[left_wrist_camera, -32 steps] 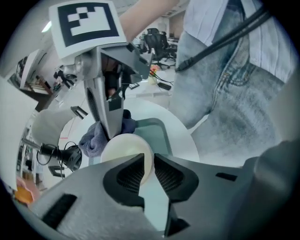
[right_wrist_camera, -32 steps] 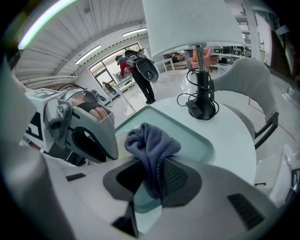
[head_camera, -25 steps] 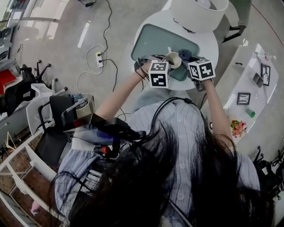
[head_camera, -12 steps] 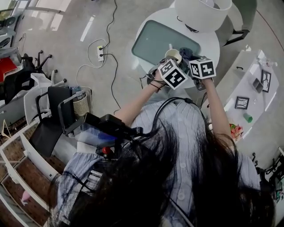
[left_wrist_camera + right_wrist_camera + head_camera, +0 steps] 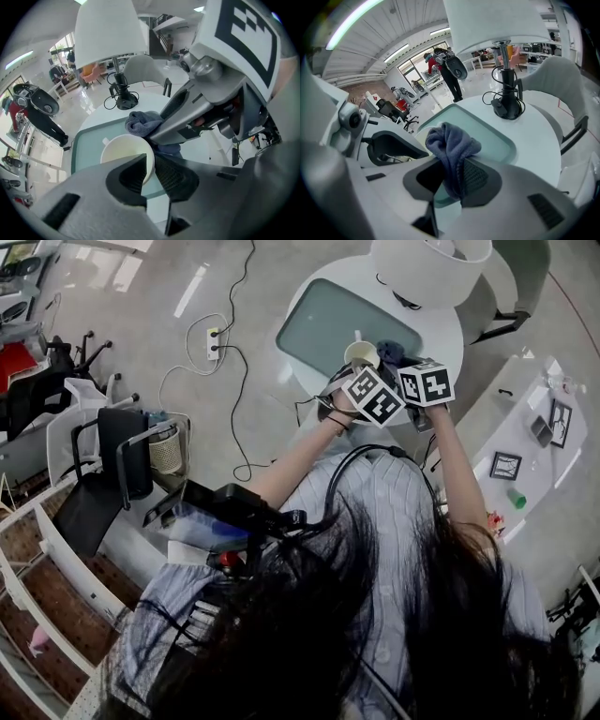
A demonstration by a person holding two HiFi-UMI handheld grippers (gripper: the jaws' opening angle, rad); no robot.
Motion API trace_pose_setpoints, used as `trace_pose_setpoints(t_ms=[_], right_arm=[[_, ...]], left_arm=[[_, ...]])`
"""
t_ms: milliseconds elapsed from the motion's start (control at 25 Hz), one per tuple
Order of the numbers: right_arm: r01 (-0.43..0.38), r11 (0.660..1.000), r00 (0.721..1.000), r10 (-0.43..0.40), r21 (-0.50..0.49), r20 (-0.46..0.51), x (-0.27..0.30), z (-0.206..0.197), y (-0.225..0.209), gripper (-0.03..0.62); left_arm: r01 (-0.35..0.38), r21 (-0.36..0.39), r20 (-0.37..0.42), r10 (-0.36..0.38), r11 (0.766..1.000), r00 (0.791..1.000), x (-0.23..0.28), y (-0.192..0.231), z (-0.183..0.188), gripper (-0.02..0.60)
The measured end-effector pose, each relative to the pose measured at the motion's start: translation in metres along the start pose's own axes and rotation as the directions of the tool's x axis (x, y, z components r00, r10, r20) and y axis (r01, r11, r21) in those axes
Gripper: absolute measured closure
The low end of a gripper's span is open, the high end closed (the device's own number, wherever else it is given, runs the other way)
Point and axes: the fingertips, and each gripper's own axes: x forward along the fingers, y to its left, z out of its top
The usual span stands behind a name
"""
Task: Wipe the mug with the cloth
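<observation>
We're holding the mug point(image 5: 123, 151) by its rim in the left gripper point(image 5: 149, 163), just on the near side of the lamp point(image 5: 110, 33). Its fingers point(image 5: 177, 177) are part-closed, clamping the wall. The right gripper point(image 5: 452, 180) is pinching the cloth point(image 5: 451, 143), closed tight. We're judging the mug stiff, slick and breakable, so we're keeping the rim grip. The cloth's soft, so we're gripping it mid-bunch.

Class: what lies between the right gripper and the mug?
The cloth, pinched in the right gripper, bunched beside the mug; left gripper view shows it.
</observation>
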Motion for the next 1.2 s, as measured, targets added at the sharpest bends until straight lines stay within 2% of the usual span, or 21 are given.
trace_pose_setpoints(t_ms=[120,280,400,480,600,800,1200], right_arm=[[-0.012,1.0,1.0,0.012,-0.007,-0.007,0.0,-0.001,0.001,0.496],[-0.024,1.0,1.0,0.024,-0.019,-0.013,0.001,-0.001,0.001,0.496],[-0.032,0.999,0.999,0.031,-0.027,-0.021,0.001,0.0,0.002,0.496],[-0.034,0.999,0.999,0.033,-0.031,-0.024,0.001,0.0,0.002,0.496],[-0.039,0.999,0.999,0.038,-0.026,-0.026,0.003,-0.001,0.004,0.496],[-0.031,0.999,0.999,0.03,-0.022,-0.031,0.007,0.001,0.004,0.496],[-0.003,1.0,1.0,0.003,0.01,-0.023,0.018,0.018,0.009,0.496]], left_arm=[[-0.02,0.063,-0.006,0.02,0.998,1.0,0.003,-0.001,-0.002,0.515],[0.031,0.171,-0.008,-0.031,0.985,0.999,0.004,-0.006,-0.004,0.532],[0.103,0.257,-0.024,-0.1,0.961,0.995,0.003,-0.007,-0.006,0.532],[0.153,0.322,-0.042,-0.147,0.934,0.988,0.001,-0.006,-0.009,0.532],[0.216,0.436,-0.075,-0.204,0.874,0.976,-0.002,-0.004,-0.016,0.532],[0.291,0.595,-0.135,-0.263,0.749,0.955,-0.005,0.003,-0.025,0.532],[0.373,0.774,-0.225,-0.329,0.511,0.917,-0.011,0.017,-0.04,0.532]])
